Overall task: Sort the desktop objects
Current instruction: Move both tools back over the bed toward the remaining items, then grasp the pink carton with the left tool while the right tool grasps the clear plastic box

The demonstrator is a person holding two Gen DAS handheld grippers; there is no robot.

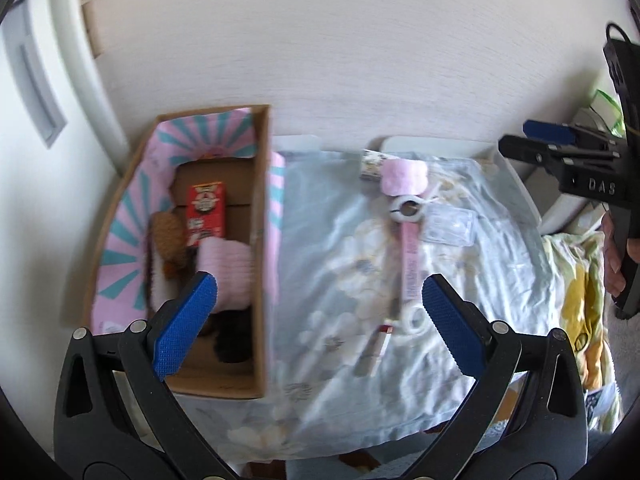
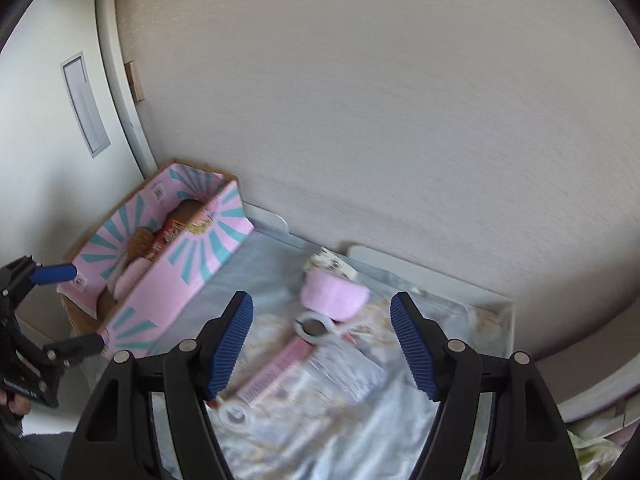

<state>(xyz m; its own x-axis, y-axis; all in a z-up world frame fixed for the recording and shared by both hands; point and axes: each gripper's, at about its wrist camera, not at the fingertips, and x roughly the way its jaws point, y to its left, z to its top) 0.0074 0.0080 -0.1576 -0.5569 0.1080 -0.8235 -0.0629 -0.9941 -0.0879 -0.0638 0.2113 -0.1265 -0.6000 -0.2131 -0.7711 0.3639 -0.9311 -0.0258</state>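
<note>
A cardboard box (image 1: 262,240) lined in pink and teal stands at the left of a pale blue cloth (image 1: 328,280). It holds a red carton (image 1: 206,216), a brown piece (image 1: 170,236) and a pink fluffy item (image 1: 226,268). On the cloth lie a long pink tool (image 1: 410,264), a white ring (image 1: 408,210), a pink fluffy pad (image 1: 404,178), a clear case (image 1: 450,224) and a small red-tipped stick (image 1: 374,350). My left gripper (image 1: 320,322) hangs open over the box's right wall, empty. My right gripper (image 2: 322,346) is open above the white ring (image 2: 316,328) and pink tool (image 2: 276,372), holding nothing.
A patterned roll (image 1: 372,164) lies behind the pink pad. A pale wall (image 2: 380,120) backs the table closely. The right gripper (image 1: 532,140) and a hand (image 1: 614,256) show at the right edge; a yellow-patterned fabric (image 1: 580,300) lies beside the cloth. The left gripper (image 2: 68,310) hovers by the box (image 2: 180,280).
</note>
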